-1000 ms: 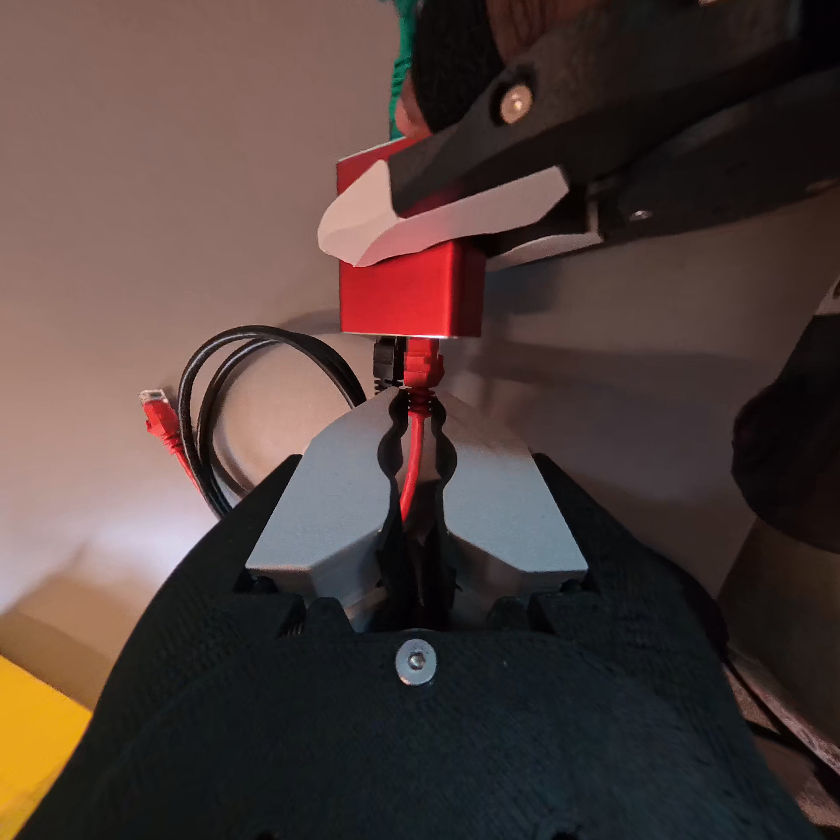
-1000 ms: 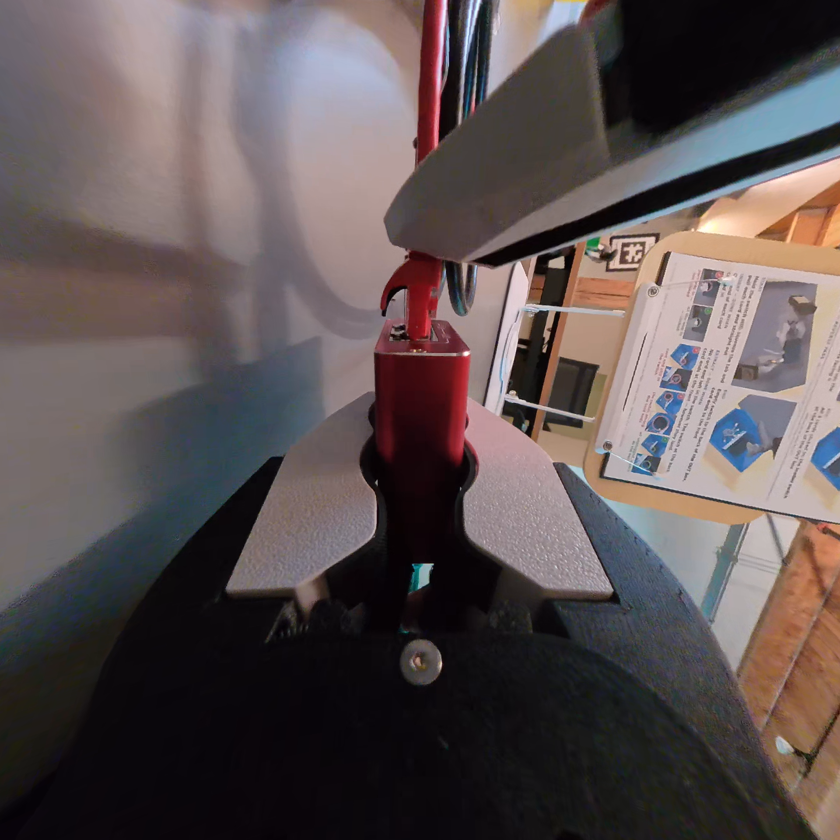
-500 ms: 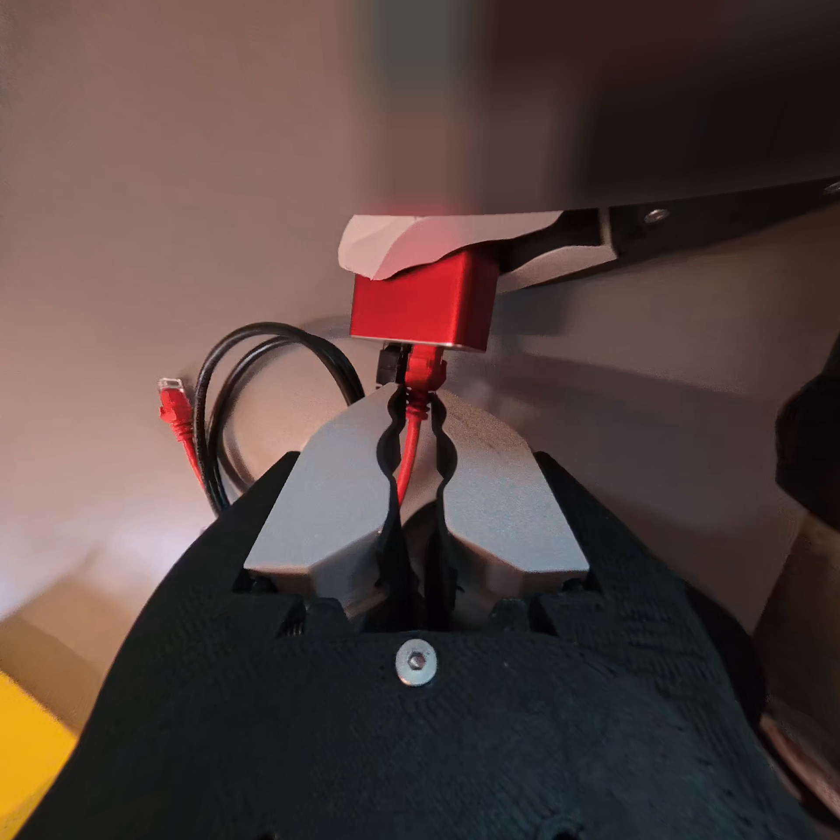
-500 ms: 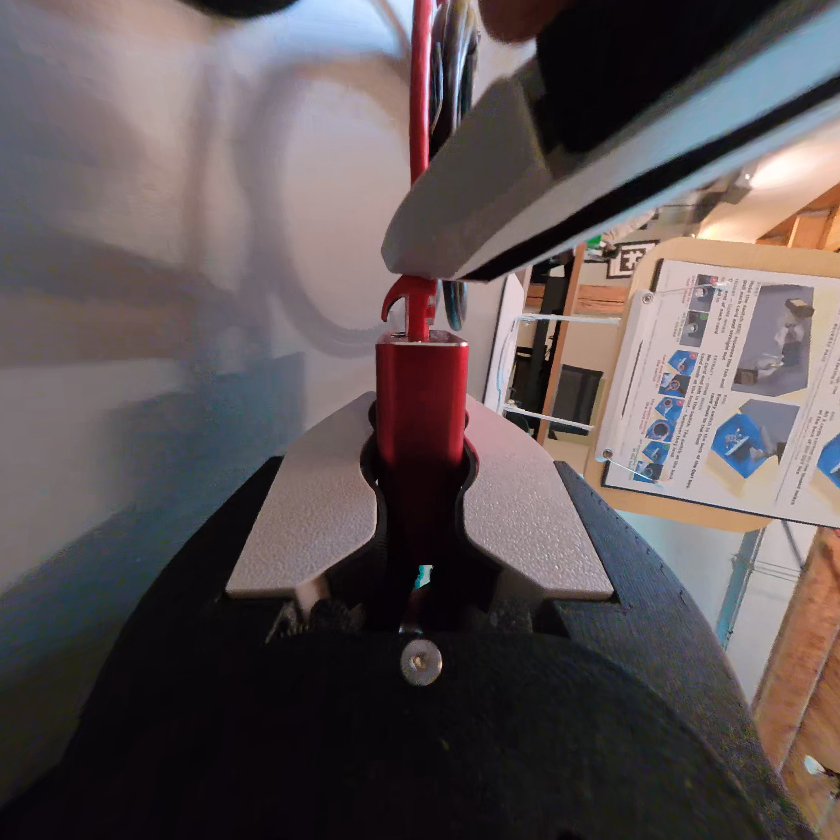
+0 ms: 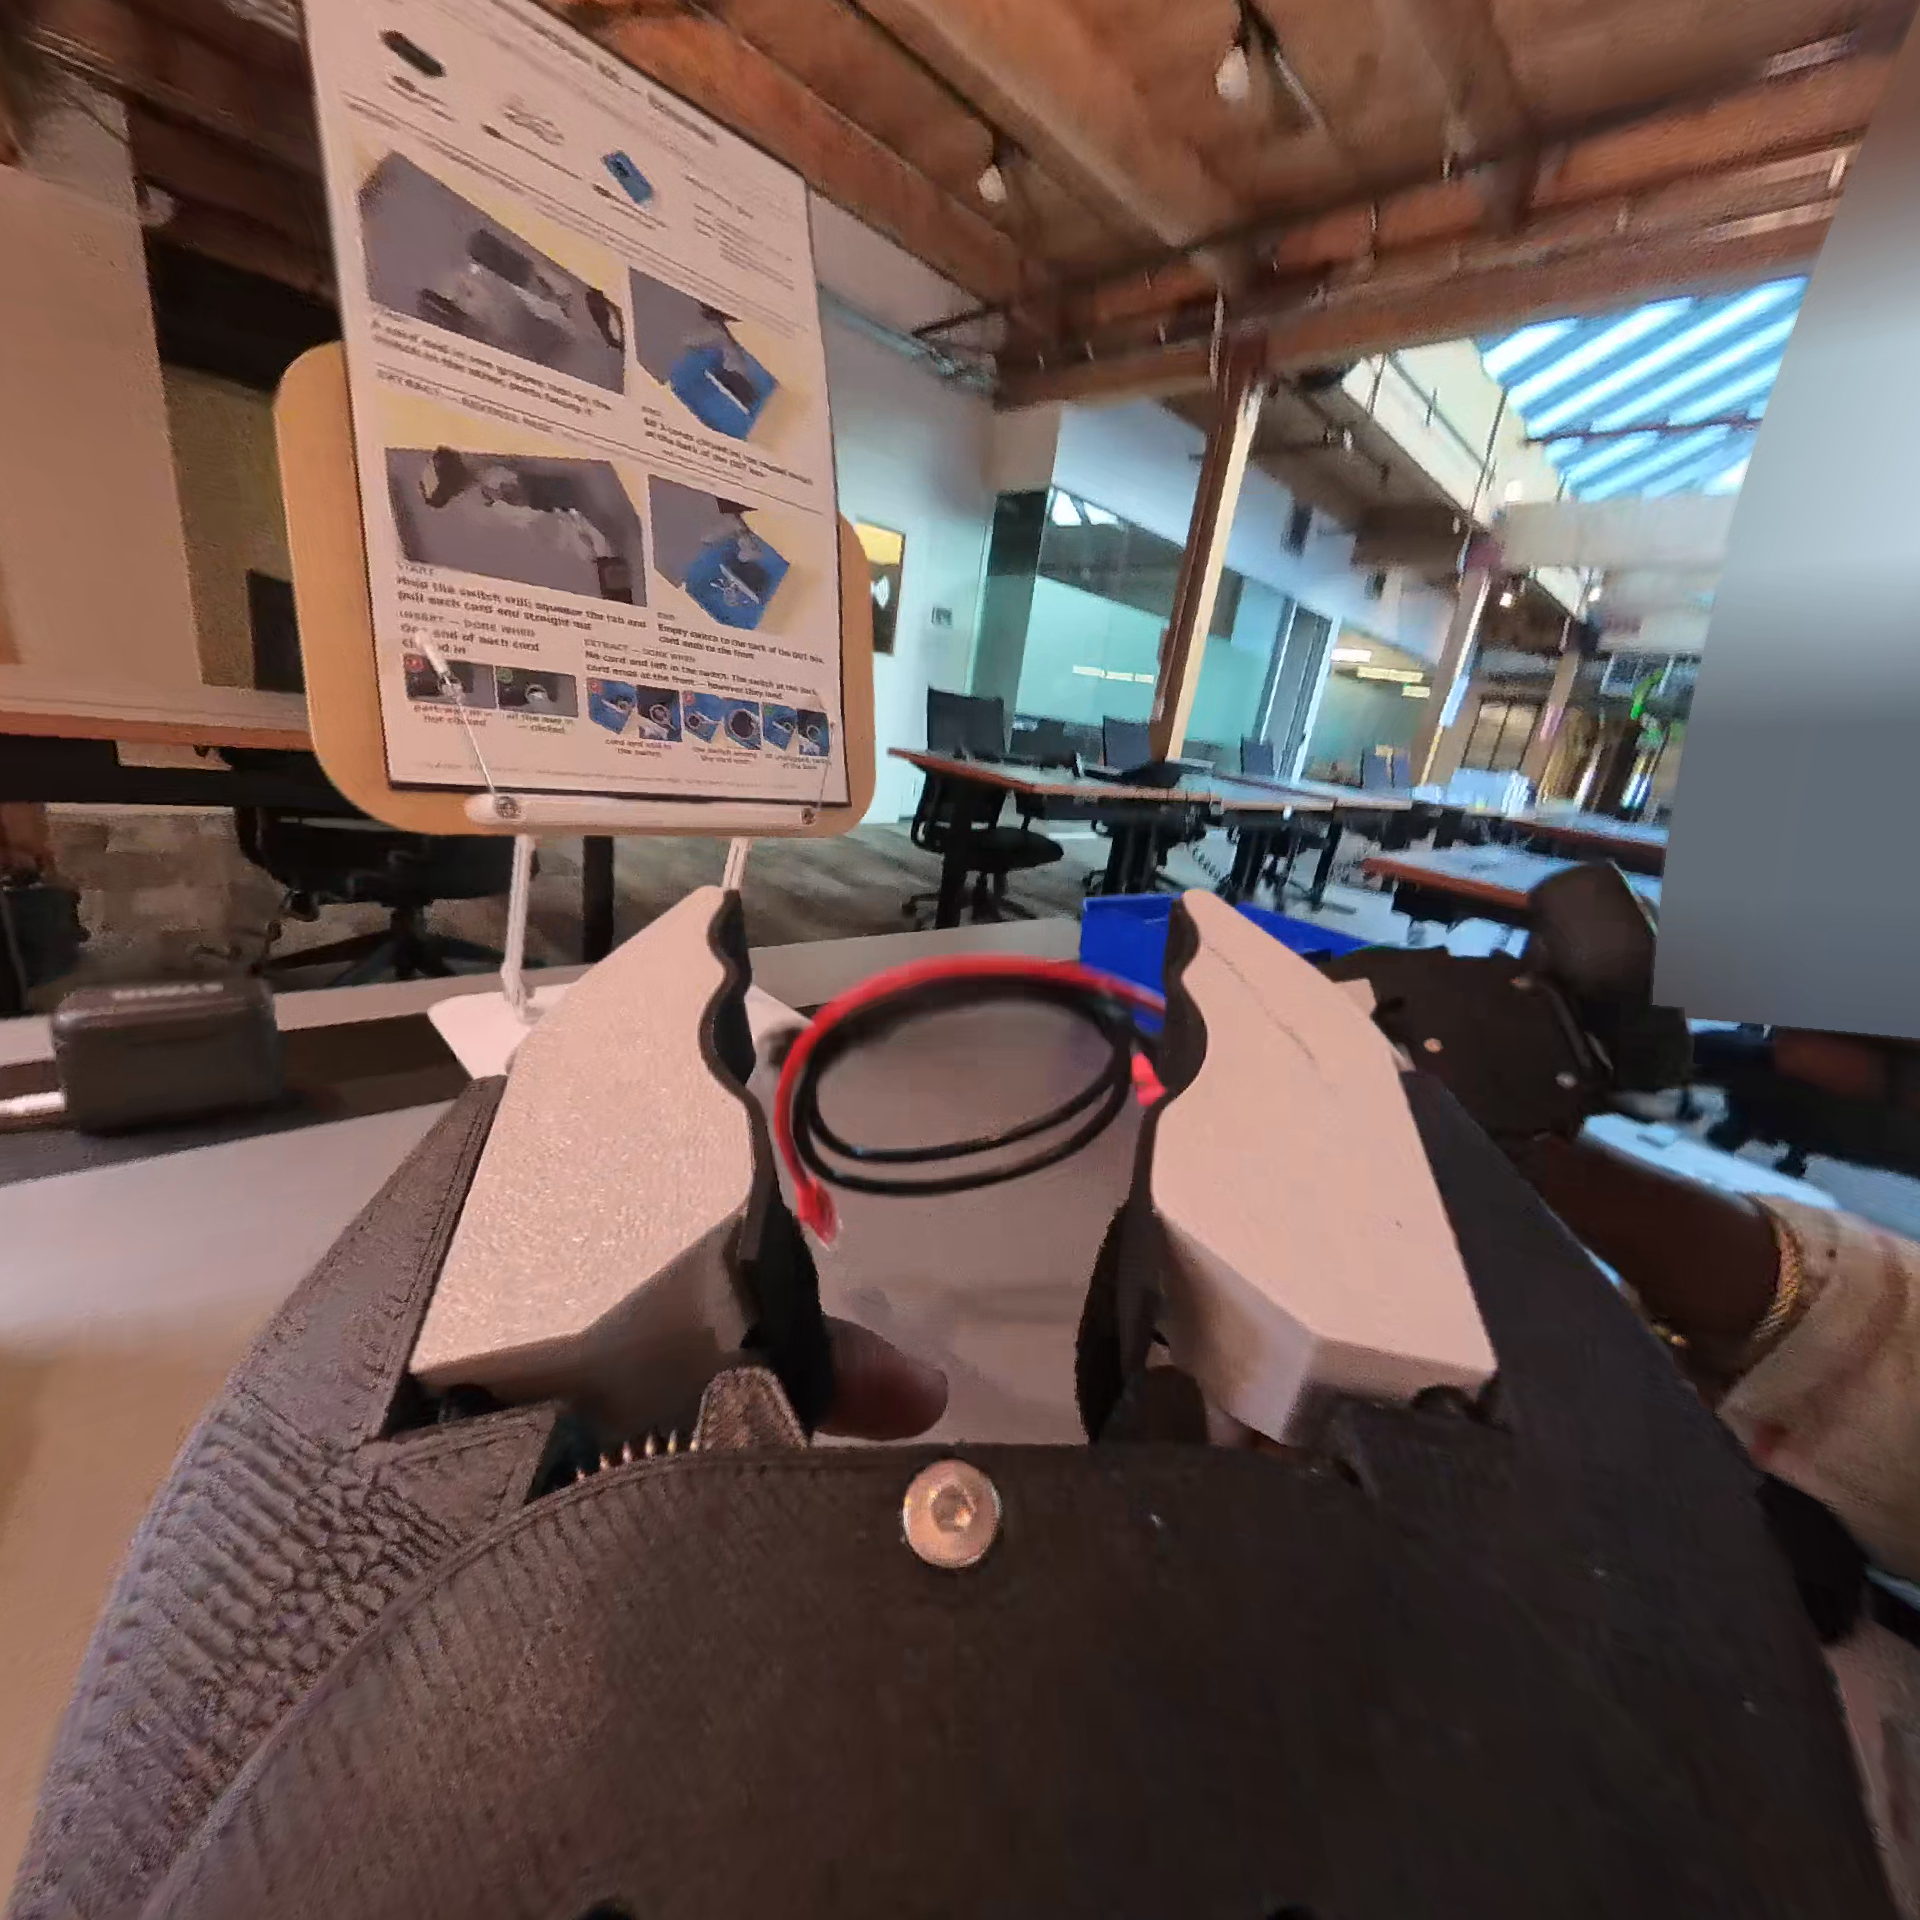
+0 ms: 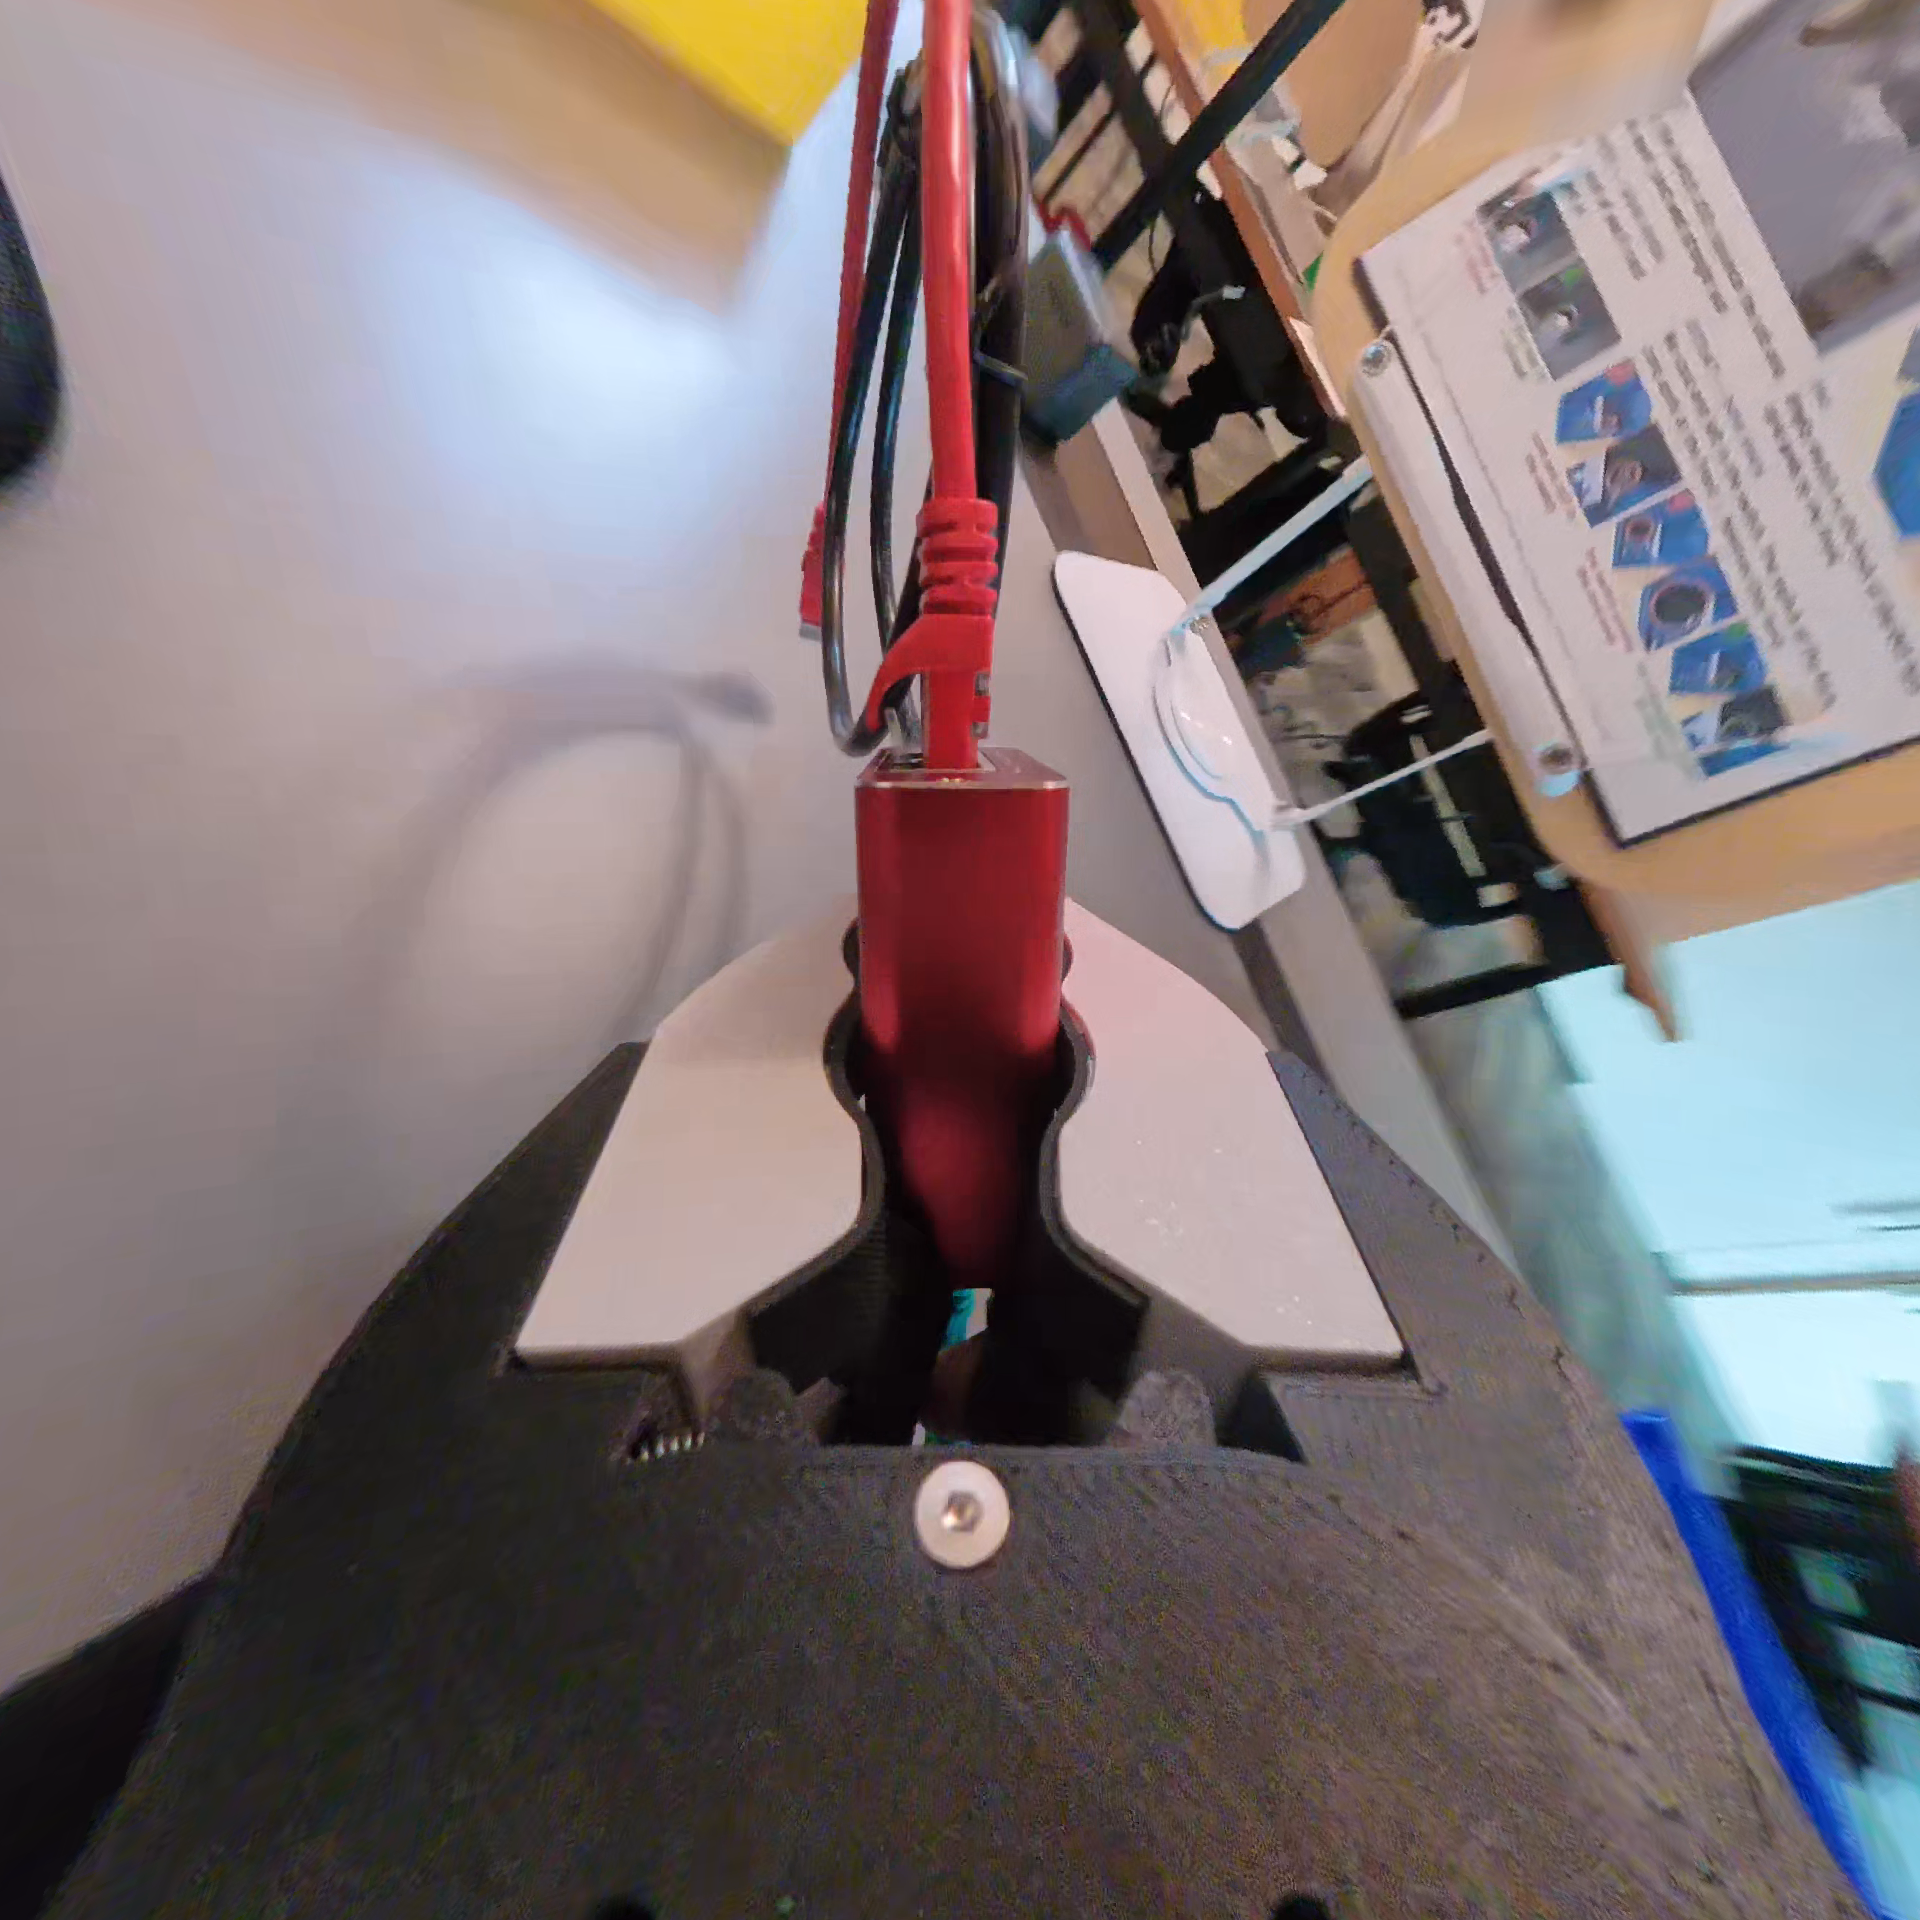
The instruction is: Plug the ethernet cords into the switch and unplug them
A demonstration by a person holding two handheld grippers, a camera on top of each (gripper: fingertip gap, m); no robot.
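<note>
My right gripper (image 6: 961,935) is shut on the red switch (image 6: 961,852), which stands up out of its jaws. A red ethernet cord (image 6: 951,416) is plugged into the switch's top face, and a black cord (image 6: 862,582) enters beside it. The red cord's free plug (image 6: 810,582) hangs loose. My left gripper (image 5: 951,935) is open and empty. Past its fingers (image 5: 623,1143) the red cord (image 5: 935,977) and black cord (image 5: 935,1153) loop over the grey table (image 5: 208,1226). The other gripper (image 5: 1475,1029) shows black at the right; the switch is hidden there.
An instruction sheet on a wooden board (image 5: 592,416) stands on a white-based stand (image 6: 1174,727) at the table's back. A blue bin (image 5: 1122,925) sits behind the cords. A dark grey case (image 5: 166,1049) lies at the left. A person's sleeved wrist (image 5: 1787,1309) is at the right.
My left gripper has let go of the red cord, opened and drawn back, now facing across the room. My right gripper still holds the switch, with the red cord plugged in.
</note>
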